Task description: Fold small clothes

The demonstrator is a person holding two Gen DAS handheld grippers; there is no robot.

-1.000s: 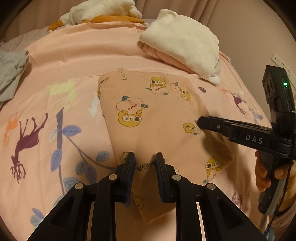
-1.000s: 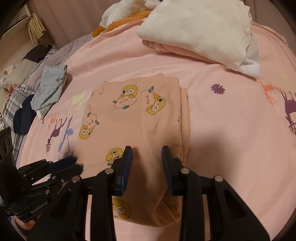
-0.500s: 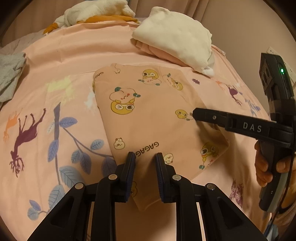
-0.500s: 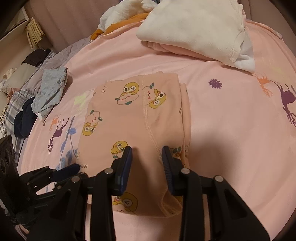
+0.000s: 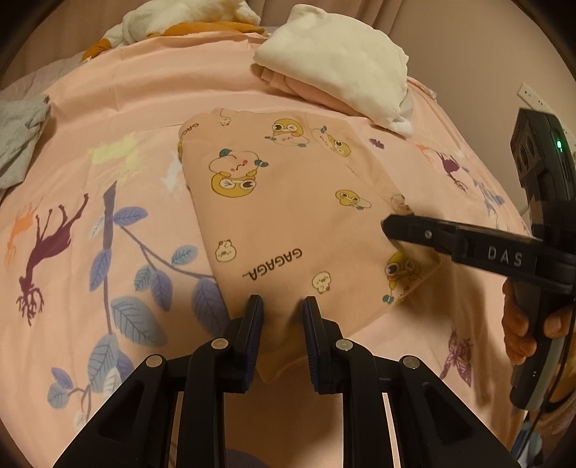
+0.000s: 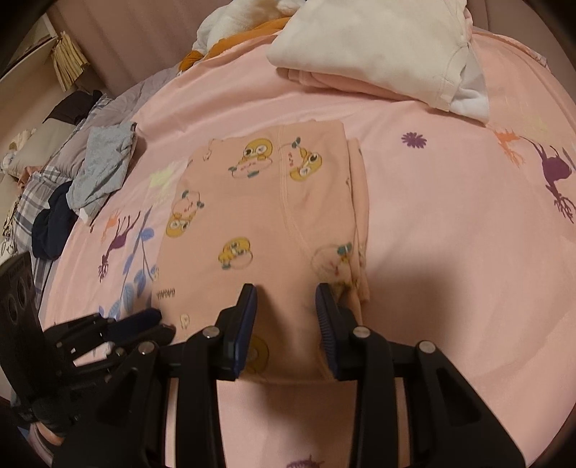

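Note:
A small peach garment with cartoon duck prints (image 5: 288, 216) lies flat and folded on the pink bedsheet (image 5: 126, 108); it also shows in the right wrist view (image 6: 259, 216). My left gripper (image 5: 282, 309) is open, its fingers straddling the garment's near corner. My right gripper (image 6: 286, 298) is open over the garment's near edge, by its folded right side. In the left wrist view the right gripper (image 5: 392, 226) reaches in from the right above the garment's right edge. In the right wrist view the left gripper (image 6: 154, 320) sits at the garment's near left corner.
A stack of folded cream and pink clothes (image 5: 338, 61) lies beyond the garment. A white and orange pile (image 5: 180, 18) sits at the far edge. Grey and dark clothes (image 6: 97, 165) lie on the left. A wall is at right (image 5: 486, 54).
Both grippers have drawn back toward the garment's near edge, so more of the garment shows. The right gripper has moved nearer and lower along the right edge. The garment lies still.

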